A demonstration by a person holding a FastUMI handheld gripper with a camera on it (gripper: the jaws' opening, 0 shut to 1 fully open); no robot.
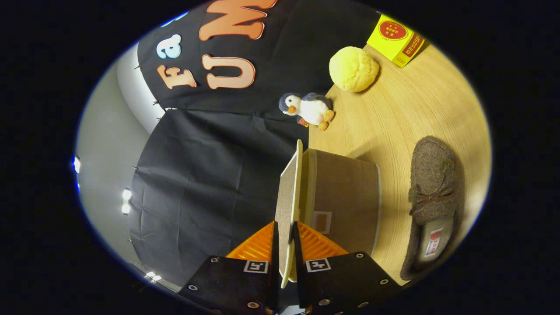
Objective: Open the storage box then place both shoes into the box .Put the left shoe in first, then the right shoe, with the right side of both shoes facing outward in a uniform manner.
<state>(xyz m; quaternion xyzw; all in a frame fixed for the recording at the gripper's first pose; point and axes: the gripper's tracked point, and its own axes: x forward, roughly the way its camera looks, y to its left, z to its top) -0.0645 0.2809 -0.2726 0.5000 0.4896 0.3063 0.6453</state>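
My view is rolled on its side, so the wooden table point(407, 113) runs up the right. The brown storage box point(345, 201) stands just ahead of my fingers. Its flat beige lid point(289, 197) is lifted off the box's rim at the near end and stands edge-on to me. My gripper point(285, 251) is shut on the lid, with one finger on each face of it. A brown woolly slipper point(433, 201) with a small bow lies on the table beside the box, its opening toward me.
Beyond the box, a plush penguin point(308, 109) sits at the table's edge by the black cloth wall. Farther off are a yellow plush ball point(353, 68) and a yellow carton point(396, 39). Bare wood lies between the box and the slipper.
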